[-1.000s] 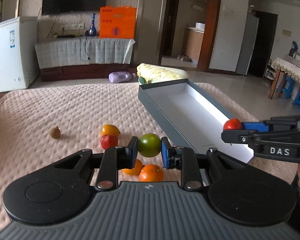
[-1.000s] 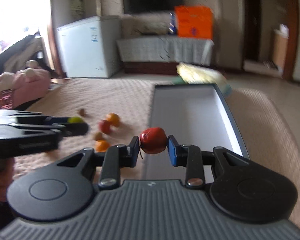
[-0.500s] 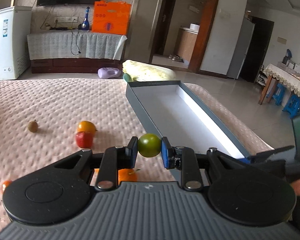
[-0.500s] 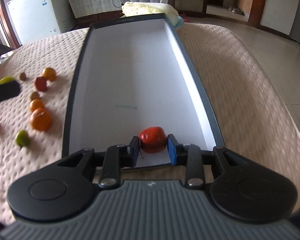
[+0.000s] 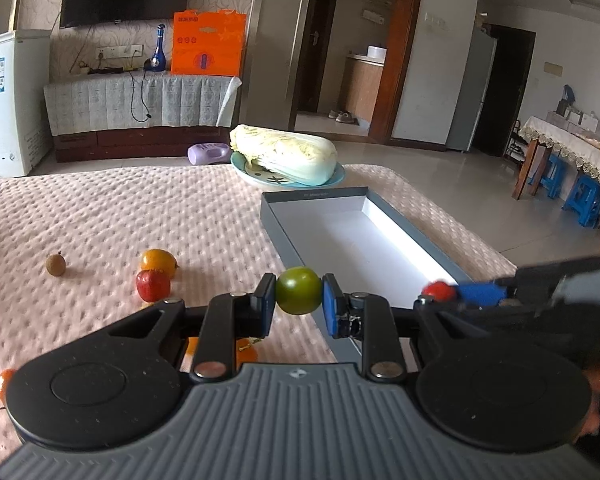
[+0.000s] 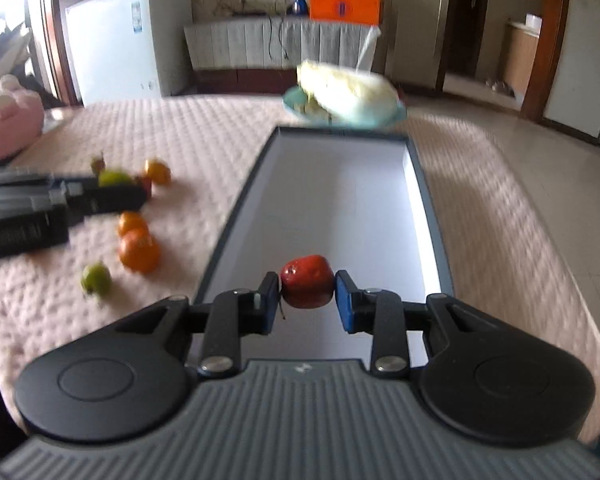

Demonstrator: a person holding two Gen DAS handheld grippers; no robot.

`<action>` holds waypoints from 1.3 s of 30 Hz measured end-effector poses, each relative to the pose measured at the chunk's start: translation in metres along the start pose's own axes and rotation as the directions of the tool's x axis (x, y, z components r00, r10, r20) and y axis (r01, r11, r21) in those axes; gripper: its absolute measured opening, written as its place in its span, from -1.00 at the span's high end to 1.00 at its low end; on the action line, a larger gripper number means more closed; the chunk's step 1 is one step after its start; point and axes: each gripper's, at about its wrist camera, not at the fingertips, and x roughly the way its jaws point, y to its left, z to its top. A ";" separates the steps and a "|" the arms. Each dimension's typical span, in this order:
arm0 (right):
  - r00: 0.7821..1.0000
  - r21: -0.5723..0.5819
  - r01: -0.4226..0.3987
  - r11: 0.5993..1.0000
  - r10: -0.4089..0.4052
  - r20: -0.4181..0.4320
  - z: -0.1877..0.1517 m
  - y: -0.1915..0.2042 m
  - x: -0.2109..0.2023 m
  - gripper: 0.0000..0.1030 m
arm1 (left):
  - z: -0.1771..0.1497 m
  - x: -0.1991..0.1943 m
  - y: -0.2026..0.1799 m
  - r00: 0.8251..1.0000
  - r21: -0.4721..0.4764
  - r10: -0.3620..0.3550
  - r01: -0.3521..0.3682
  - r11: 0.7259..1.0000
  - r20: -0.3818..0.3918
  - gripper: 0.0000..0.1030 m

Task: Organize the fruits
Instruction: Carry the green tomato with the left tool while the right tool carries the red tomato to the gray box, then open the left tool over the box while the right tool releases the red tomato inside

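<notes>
From the left wrist camera, the left gripper (image 5: 299, 306) is clamped on a round green fruit (image 5: 299, 290), smooth and glossy, held above the pink quilted cover (image 5: 140, 208) just short of the grey box (image 5: 412, 240). The box stretches ahead and to its right and looks empty, so no fruit appears sorted yet. Ahead and to the left lie a red fruit (image 5: 153, 285), an orange one (image 5: 158, 259) and a small brown one (image 5: 55, 265); more orange fruit peeks from under the fingers.

From the right wrist camera, which is blurred, the right gripper (image 6: 307, 300) pinches a red apple-like fruit (image 6: 307, 281) with a thin stem, seemingly low over the near end of the box's white floor (image 6: 340, 200). To its left, loose oranges (image 6: 139, 249) and a green fruit (image 6: 96, 279) await collection.
</notes>
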 end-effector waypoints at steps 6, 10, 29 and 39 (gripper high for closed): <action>0.999 0.058 -0.032 0.998 0.030 0.034 0.017 -0.010 0.005 0.35 | 0.005 0.011 -0.001 0.999 0.011 0.034 -0.034 0.999 0.003 0.44; 0.999 0.061 -0.015 0.998 0.012 0.048 0.014 -0.014 0.007 0.35 | 0.010 0.020 -0.004 0.999 0.030 0.039 -0.039 0.999 0.008 0.44; 0.999 0.161 0.008 0.987 -0.002 -0.036 -0.003 -0.037 0.015 0.34 | 0.021 0.086 -0.047 0.997 0.098 -0.073 0.075 0.992 -0.020 0.44; 0.997 0.152 0.010 0.988 0.002 -0.081 -0.007 -0.035 0.023 0.35 | 0.024 0.122 -0.046 0.996 0.077 -0.068 0.072 0.994 -0.055 0.44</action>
